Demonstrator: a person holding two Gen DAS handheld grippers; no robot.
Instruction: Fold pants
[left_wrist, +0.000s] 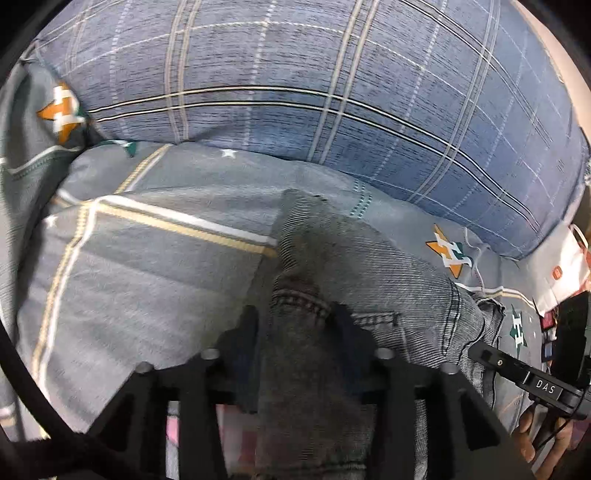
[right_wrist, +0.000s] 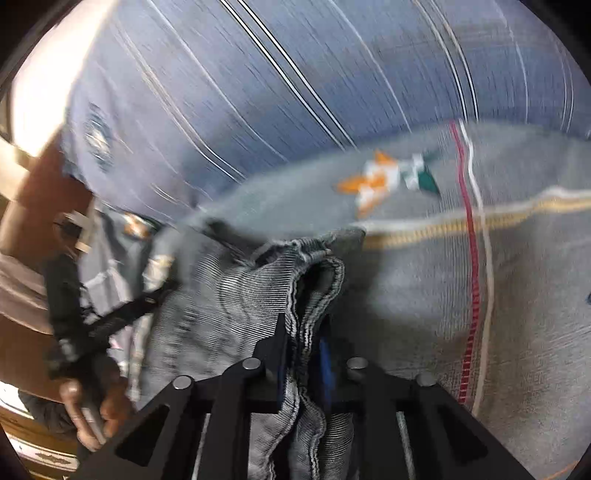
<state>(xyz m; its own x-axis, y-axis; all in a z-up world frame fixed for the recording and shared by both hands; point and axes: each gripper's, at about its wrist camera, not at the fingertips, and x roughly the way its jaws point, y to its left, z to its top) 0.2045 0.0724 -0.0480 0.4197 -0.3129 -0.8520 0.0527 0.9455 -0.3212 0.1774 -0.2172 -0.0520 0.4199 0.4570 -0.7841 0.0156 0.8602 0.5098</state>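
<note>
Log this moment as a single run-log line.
task: fold pants | left gripper: shut on jeans | right gripper: shut on jeans' layered edge | surface: grey patterned bedsheet | behind: blue plaid pillow

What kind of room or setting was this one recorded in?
Most likely a bedroom, on a bed: grey jeans lie on a grey patterned bedsheet printed with stars, and a big blue plaid pillow or quilt sits just behind them.

I'm over a bed: grey sheet (left_wrist: 155, 273) with cream and white stripes and orange-green star prints. Behind it sits a big blue plaid pillow (left_wrist: 332, 92). Bright light washes out a pale wall (right_wrist: 44, 74) beyond the pillow's corner.
</note>
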